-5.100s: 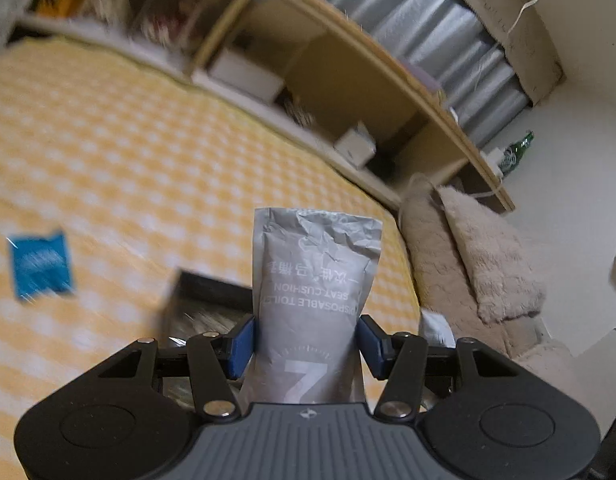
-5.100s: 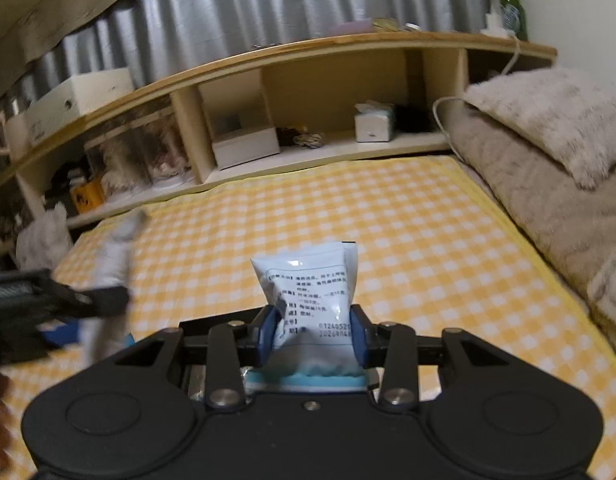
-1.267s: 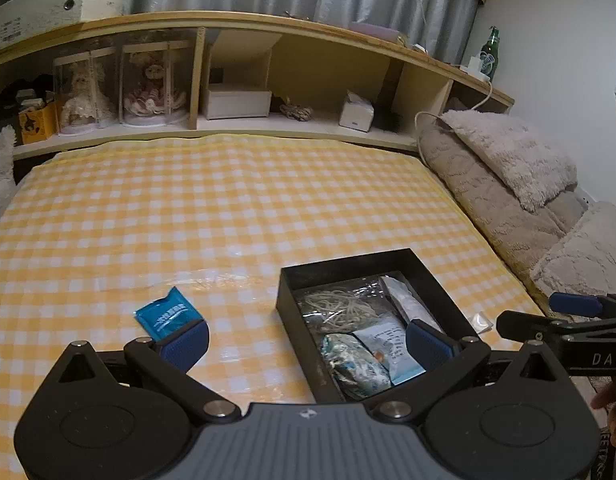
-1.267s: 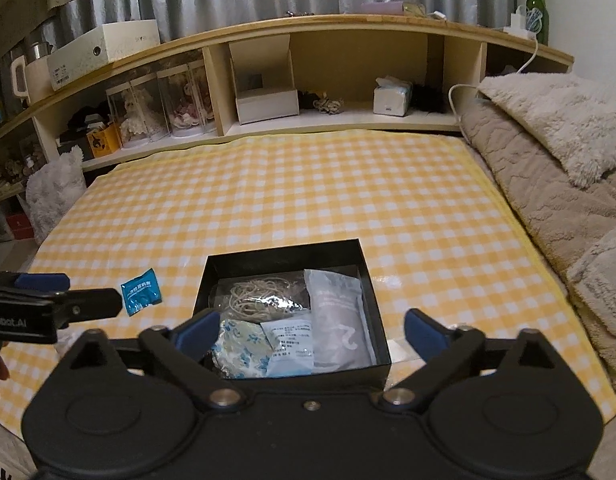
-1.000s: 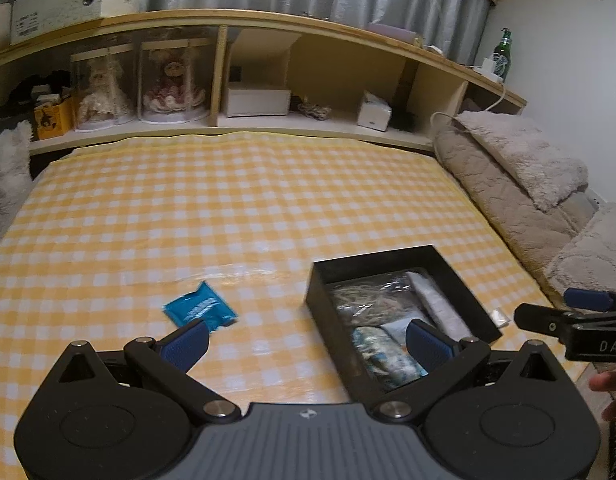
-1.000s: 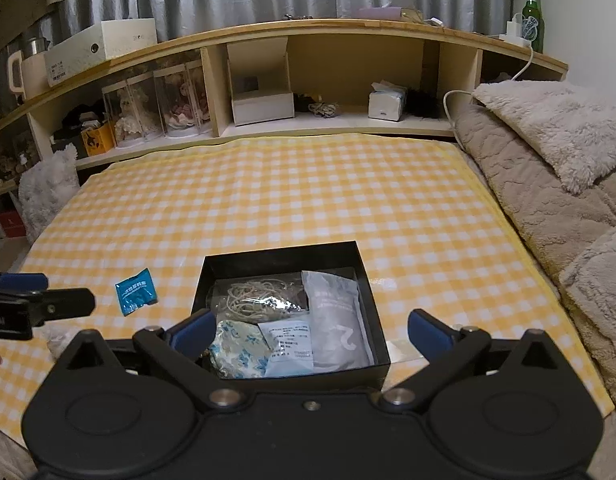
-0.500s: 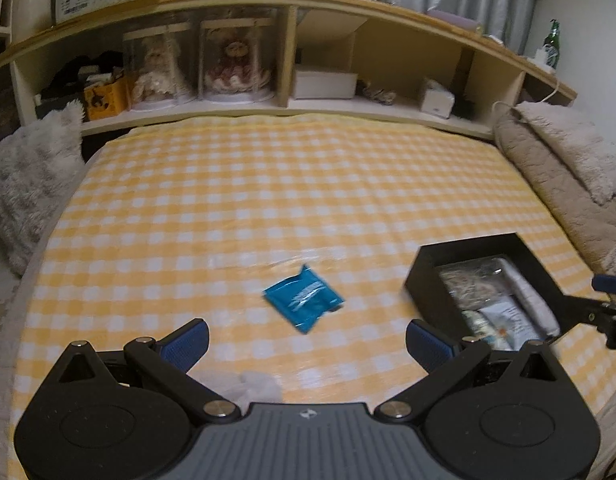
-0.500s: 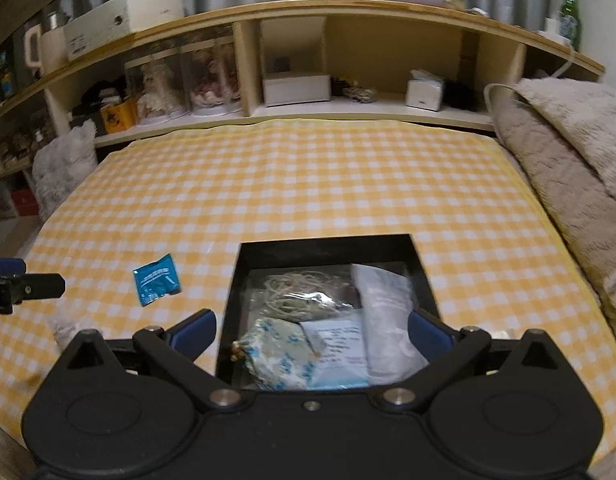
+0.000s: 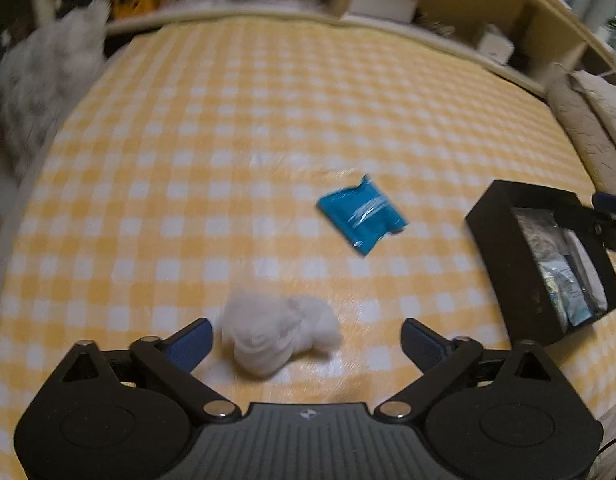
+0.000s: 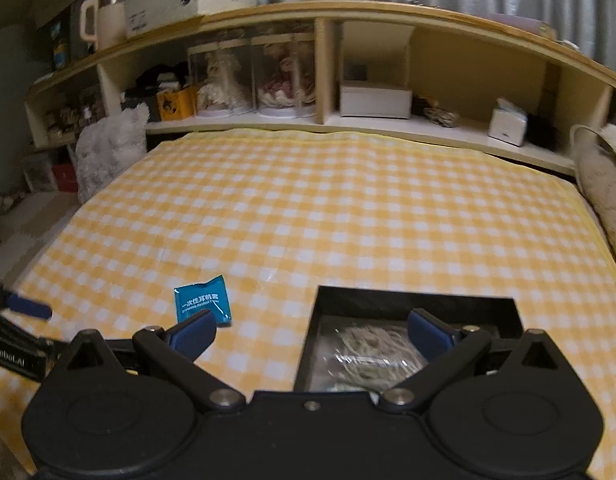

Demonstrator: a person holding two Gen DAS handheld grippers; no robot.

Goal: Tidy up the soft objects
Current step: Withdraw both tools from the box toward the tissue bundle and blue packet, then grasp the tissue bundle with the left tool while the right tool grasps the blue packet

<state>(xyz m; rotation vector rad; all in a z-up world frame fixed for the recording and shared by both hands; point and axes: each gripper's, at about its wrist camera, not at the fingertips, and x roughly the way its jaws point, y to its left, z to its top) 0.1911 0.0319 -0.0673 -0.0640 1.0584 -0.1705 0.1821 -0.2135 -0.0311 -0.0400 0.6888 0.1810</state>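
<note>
- Left gripper [image 9: 304, 334] tipped down over a white fluffy wad [image 9: 278, 332], low and centre in the left wrist view; fingers [image 9: 190, 340] wide apart but closing, wad between them and nearer the left-hand one, not yet pinched as far as the blur allows.
- Right gripper [image 10: 310, 330] released and empty, fingers [image 10: 430, 334] spread, poised over the near left corner of the black box [image 10: 504, 312] at lower right of its frame.
- Blue packet [image 9: 362, 214] flat on the yellow checked cover [image 9: 228, 140], right of centre in the left wrist view, well apart from the wad and outside the box.
- Inside the box: a clear bag of pale string [image 10: 372, 350] plus several pale pouches [image 9: 576, 276], already stowed.
- Judged well along: most soft items boxed, two left out on the cover.
- Left to do, by this reading: close on the wad, carry it to the box, then the blue packet.
- Wooden shelf [image 10: 428, 20] across the top of the right wrist view, not part of the job.
</note>
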